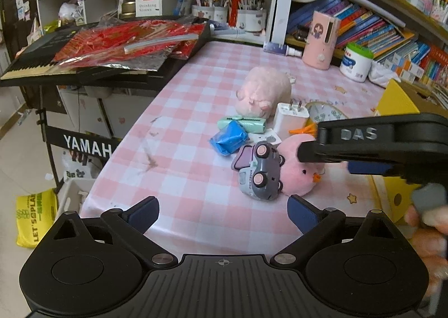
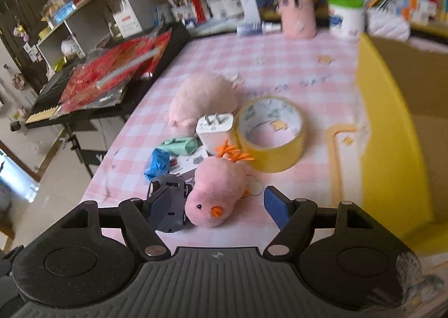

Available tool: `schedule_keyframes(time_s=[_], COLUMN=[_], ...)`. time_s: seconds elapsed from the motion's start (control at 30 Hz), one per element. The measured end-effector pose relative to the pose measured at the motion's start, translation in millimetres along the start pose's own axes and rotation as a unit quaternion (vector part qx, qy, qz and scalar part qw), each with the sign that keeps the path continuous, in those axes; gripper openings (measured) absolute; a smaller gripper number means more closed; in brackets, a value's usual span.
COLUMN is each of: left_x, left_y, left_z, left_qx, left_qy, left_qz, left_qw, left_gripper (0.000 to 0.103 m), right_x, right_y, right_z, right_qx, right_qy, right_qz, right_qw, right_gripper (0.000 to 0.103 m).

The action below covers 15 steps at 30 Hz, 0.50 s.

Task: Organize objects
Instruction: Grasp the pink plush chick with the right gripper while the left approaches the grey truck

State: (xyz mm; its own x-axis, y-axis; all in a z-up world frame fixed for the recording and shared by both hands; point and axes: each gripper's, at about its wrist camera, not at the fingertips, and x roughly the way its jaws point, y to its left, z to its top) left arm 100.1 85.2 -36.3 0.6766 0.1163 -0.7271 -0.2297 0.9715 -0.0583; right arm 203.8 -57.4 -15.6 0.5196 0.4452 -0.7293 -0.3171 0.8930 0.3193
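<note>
- Right wrist view: a pink chick plush [image 2: 218, 194] lies on the checked tablecloth [image 2: 294, 66] between the spread jaws of the right gripper [image 2: 217, 206], neither pad touching it.
- A grey toy truck [image 2: 170, 206] sits against the left pad, beside the chick.
- Beyond the jaws: a yellow tape roll [image 2: 270, 133], a white charger [image 2: 214, 129].
- Left gripper [image 1: 224, 213]: jaws spread over bare cloth, empty.
</note>
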Motion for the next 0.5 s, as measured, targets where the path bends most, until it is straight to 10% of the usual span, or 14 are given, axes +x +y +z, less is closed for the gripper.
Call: schedule_keyframes(time_s=[0.5], left_x=[31.2], left_y=[-12.7], left_z=[18.9], left_qx=[0.018], left_qy=[0.02], left_qz=[-0.02], left_qw=[0.9994], left_gripper=[0.097], right_x=[45.2], right_y=[-20.6], right_z=[24.4], right_qx=[0.054], right_qy=[0.046], right_qz=[0.055], right_qw=[0.996], right_gripper=[0.045])
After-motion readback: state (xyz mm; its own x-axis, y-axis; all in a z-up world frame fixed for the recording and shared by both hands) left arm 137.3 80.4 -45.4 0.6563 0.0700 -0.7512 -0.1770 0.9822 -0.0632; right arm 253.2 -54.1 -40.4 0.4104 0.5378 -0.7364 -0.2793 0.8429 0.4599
